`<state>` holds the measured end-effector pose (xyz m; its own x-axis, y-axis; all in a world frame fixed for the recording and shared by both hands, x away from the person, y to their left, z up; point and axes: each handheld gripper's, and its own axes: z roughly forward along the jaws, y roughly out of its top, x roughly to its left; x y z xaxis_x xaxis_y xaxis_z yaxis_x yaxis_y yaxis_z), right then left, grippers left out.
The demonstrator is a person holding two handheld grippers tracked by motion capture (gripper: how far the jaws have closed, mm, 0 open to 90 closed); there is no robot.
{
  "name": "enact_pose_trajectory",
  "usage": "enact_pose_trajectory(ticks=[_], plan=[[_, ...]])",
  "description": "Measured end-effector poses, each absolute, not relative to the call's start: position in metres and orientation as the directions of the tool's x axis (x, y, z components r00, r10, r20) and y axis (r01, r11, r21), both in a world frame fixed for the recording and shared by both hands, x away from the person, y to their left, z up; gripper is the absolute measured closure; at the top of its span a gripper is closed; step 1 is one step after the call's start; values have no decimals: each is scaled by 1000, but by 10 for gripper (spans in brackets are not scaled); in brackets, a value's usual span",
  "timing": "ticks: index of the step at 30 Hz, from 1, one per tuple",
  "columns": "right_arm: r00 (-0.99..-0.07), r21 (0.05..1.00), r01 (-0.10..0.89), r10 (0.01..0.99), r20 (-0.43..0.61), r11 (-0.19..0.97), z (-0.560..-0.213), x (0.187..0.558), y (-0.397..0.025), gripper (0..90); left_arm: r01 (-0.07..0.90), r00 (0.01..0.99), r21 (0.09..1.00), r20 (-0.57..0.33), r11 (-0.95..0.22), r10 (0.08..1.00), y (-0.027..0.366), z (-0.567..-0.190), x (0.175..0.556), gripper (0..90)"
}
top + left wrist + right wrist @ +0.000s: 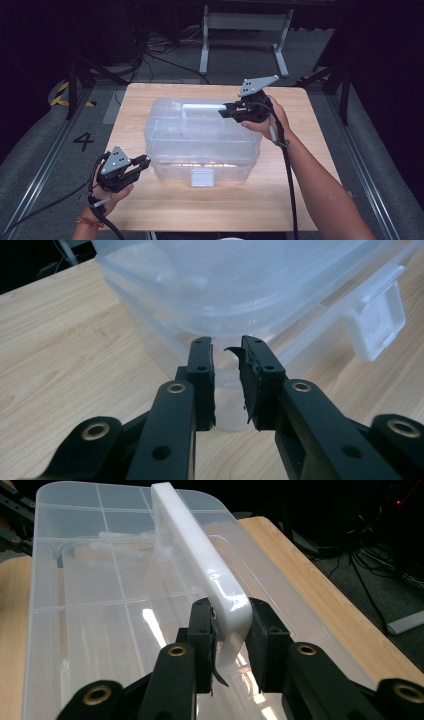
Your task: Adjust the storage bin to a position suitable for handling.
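A clear plastic storage box (200,137) stands in the middle of the wooden table, with a white carry handle (202,106) raised on its lid and a latch (203,177) at its front. My right gripper (223,111) is shut on the right end of the handle (195,545), both pads pressing its sides above the compartmented lid (100,605). My left gripper (146,161) is low at the box's front left corner, open, with nothing between its fingers. In the left gripper view the jaws (226,347) point at the rounded corner of the box (225,285), and the latch (377,322) is off to the right.
The wooden table (310,150) has bare surface around the box on all sides. A metal stand (245,30) and cables sit on the floor behind the table. A "4" marking (83,141) is on the floor at the left.
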<state>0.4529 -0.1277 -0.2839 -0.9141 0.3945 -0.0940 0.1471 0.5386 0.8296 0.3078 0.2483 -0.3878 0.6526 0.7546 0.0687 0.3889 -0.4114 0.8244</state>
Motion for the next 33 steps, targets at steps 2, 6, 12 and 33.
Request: enact_pose_trajectory(ticks=[2, 6, 12, 33], plan=[[-913, 830, 148, 397, -94, 537, -284, 453, -128, 743, 394, 648, 820, 72, -415, 758, 245, -389, 309, 770], [-913, 832, 148, 396, -92, 535, -284, 453, -128, 743, 389, 640, 829, 70, -401, 766, 246, -390, 310, 787], [-908, 830, 130, 402, -121, 542, -284, 451, -127, 725, 386, 629, 837, 70, -389, 774, 245, -391, 312, 800], [-808, 863, 149, 562, -176, 483, -279, 422, -206, 456, 374, 621, 852, 63, -366, 782, 245, -385, 313, 800]])
